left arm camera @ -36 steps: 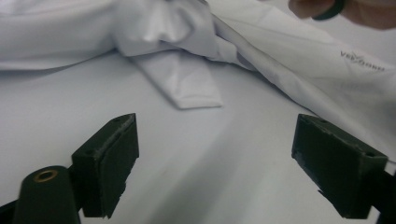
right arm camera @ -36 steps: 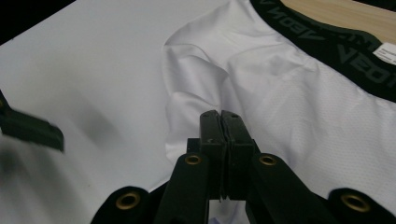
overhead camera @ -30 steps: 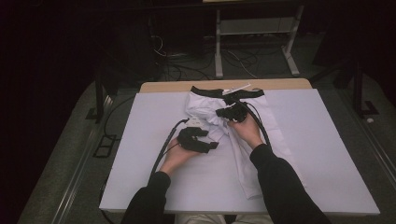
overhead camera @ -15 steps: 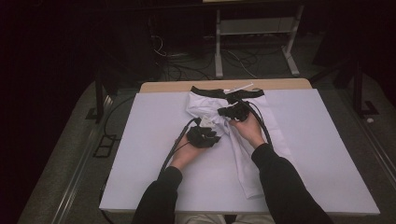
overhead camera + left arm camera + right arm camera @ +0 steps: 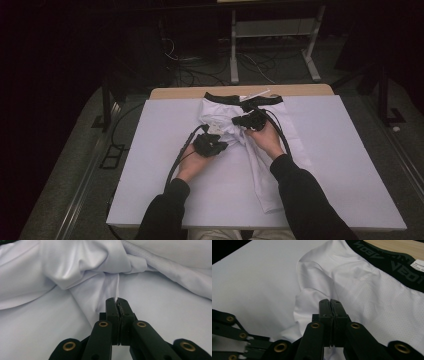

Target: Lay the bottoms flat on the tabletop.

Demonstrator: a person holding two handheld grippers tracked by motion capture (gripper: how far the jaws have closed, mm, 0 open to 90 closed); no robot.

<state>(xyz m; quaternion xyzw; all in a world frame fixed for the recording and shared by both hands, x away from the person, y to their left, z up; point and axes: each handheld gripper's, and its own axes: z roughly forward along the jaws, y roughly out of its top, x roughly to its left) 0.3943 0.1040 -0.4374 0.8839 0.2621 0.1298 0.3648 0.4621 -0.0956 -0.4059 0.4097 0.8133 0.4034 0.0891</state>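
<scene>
A white garment [image 5: 265, 170] with a black waistband [image 5: 225, 97] lies on the white table [image 5: 150, 165], bunched up in its middle. My left gripper [image 5: 210, 144] sits at the left side of the bunch. In the left gripper view it [image 5: 117, 301] is shut, with a thin edge of the white cloth [image 5: 75, 265] pinched at the tips. My right gripper [image 5: 250, 120] rests on the garment just below the waistband. In the right gripper view it [image 5: 330, 302] is shut on a raised fold of the cloth [image 5: 372, 290], near the lettered waistband [image 5: 387, 262].
A strip of wooden tabletop [image 5: 175, 93] shows beyond the white cover's far edge. Cables [image 5: 175, 167] trail from both grippers across the table. On the dark floor behind stand a metal frame [image 5: 270, 30] and loose wires. The other gripper [image 5: 237, 340] shows low left in the right gripper view.
My left gripper has shifted a little to the right, closer to the bunched cloth and the right gripper. The right hand has hardly moved.
</scene>
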